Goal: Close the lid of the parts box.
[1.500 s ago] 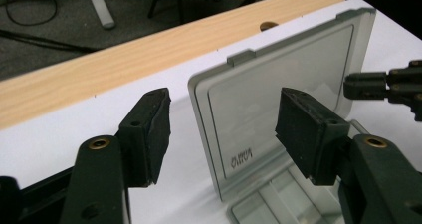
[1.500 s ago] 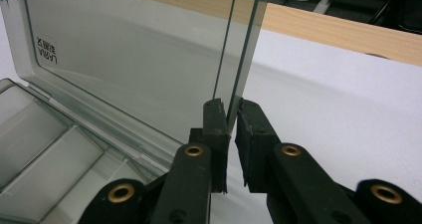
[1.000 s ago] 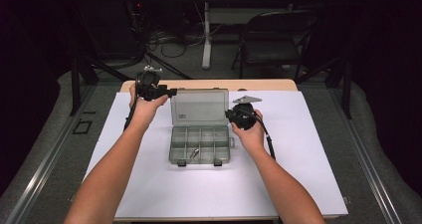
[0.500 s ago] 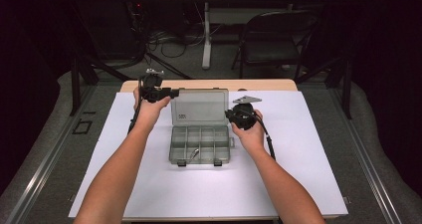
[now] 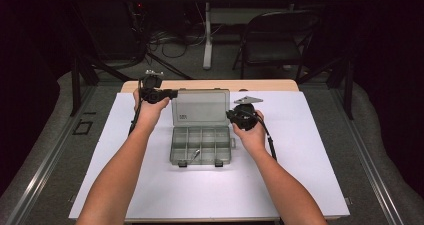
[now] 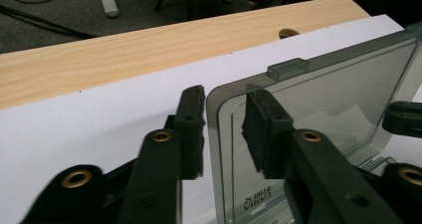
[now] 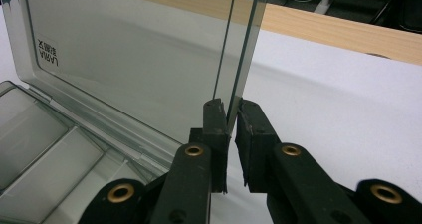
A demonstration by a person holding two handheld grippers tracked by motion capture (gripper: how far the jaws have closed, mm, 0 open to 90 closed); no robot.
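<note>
The clear compartment box (image 5: 201, 145) sits on the white sheet (image 5: 310, 160) near the middle of the table, its base toward the person and its lid (image 5: 200, 109) standing open and raised at the far side. The base is split into small compartments, and a few small metal parts (image 5: 196, 154) lie in one near the front. The right gripper (image 7: 232, 115) has its 2 jaws pinched tight on the lid's right edge, the thin plastic wall caught between the pads; in the high view that gripper (image 5: 242, 116) sits just beside the lid's right side. The left gripper (image 6: 225, 115) straddles the lid's upper left corner with 1 jaw outside and 1 inside; its jaws have just been closing, yet a gap shows on each side of the plastic, so they are not gripping. A wooden table edge (image 5: 210, 85) runs beyond the sheet.
</note>
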